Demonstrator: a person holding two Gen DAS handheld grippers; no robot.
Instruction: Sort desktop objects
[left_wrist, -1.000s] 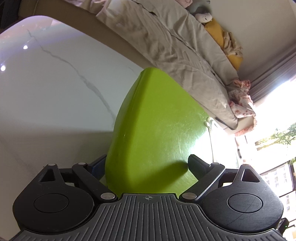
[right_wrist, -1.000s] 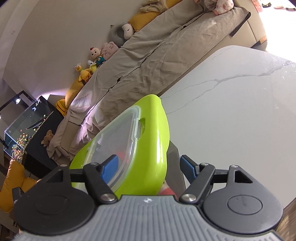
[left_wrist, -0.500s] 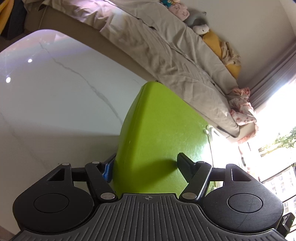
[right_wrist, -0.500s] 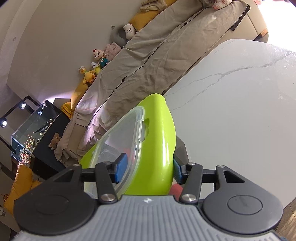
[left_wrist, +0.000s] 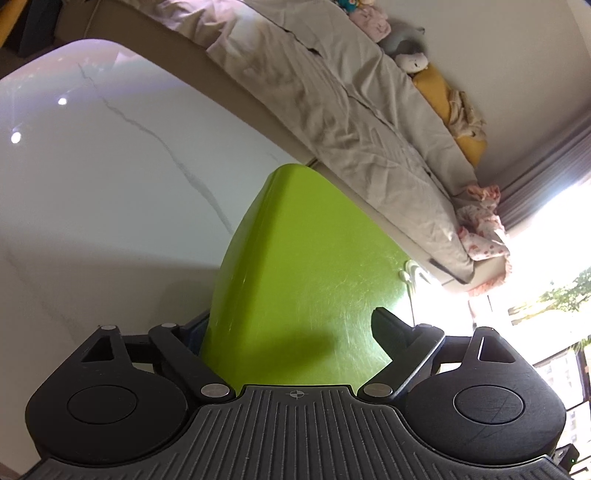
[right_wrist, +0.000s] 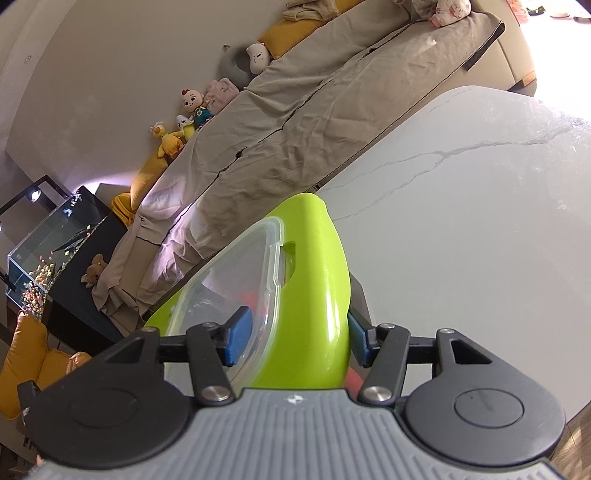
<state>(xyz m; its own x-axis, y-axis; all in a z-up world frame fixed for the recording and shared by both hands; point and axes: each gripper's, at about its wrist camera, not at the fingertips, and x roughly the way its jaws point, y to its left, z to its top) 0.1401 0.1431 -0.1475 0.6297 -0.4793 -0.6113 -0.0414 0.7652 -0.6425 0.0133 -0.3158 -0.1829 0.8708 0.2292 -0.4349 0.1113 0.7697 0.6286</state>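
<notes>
The left gripper (left_wrist: 291, 332) clamps the green box (left_wrist: 314, 266) from its smooth outer side, 1 finger tucked behind the box's left edge and the other pressed on its broad green face. The box stands on edge, tilted, over the white marble table (left_wrist: 92, 177), its top corner reaching toward the far table rim. Beyond the table runs a sofa (left_wrist: 332, 103) under a rumpled grey cover, with plush toys (left_wrist: 410, 59) and a yellow cushion (left_wrist: 443, 99) along its back.

In the right wrist view, a fish tank (right_wrist: 48, 243) on a black cabinet stands at far left, with more toys (right_wrist: 192, 107) lined along the sofa back (right_wrist: 295, 110). The right gripper (right_wrist: 295, 336) pinches the same green box (right_wrist: 314, 295) across its rim: the left blue pad (right_wrist: 236, 336) bears on the clear lid (right_wrist: 236, 280), the right pad (right_wrist: 358, 343) on the green outer wall. Something red shows faintly through the lid; I cannot tell what it is. The marble table (right_wrist: 480, 240) stretches off to the right.
</notes>
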